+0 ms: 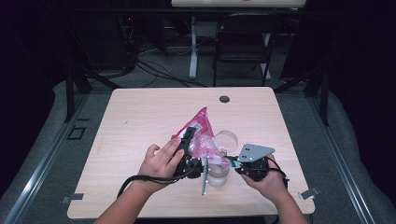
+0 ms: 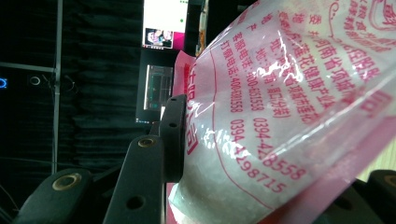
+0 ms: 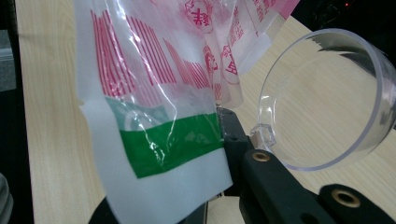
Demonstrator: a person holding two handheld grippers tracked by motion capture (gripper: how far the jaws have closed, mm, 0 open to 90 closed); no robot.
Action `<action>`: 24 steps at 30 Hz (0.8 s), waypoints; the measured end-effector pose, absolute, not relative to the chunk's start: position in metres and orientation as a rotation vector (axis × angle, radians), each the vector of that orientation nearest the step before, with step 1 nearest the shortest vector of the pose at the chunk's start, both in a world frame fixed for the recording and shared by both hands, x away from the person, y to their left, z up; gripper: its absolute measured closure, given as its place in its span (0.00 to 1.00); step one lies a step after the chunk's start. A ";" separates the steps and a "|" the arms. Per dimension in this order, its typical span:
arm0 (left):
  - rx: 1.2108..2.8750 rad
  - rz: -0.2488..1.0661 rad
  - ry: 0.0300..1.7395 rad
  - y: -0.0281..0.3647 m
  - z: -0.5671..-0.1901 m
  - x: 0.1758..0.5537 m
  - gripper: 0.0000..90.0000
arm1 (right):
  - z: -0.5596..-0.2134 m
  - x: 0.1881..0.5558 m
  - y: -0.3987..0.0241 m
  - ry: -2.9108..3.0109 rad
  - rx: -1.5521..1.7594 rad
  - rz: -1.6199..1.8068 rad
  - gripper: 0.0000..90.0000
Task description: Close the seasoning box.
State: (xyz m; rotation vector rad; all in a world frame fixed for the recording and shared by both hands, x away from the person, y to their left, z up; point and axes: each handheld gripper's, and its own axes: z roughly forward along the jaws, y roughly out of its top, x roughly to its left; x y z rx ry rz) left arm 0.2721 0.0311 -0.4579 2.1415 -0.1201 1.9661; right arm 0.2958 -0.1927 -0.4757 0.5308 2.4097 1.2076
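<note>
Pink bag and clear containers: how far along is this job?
Done: both grippers have hold of bags. The left gripper is shut on the pink bag, raised and tilted. The right gripper pinches the small green-striped packet. In hand: both held above the clear container. Left: nothing visibly emptied into it yet; clear lid is off.

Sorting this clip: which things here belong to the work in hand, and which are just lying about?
In use:
- pink printed bag, in left gripper
- small white-and-green packet, in right gripper
- clear plastic container
- clear round lid

Lying about:
- folding chair
- floor cables
</note>
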 end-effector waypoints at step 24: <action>2.145 1.962 -0.120 0.031 -0.458 0.272 0.73 | -0.477 0.296 -0.193 2.416 0.530 1.202 1.00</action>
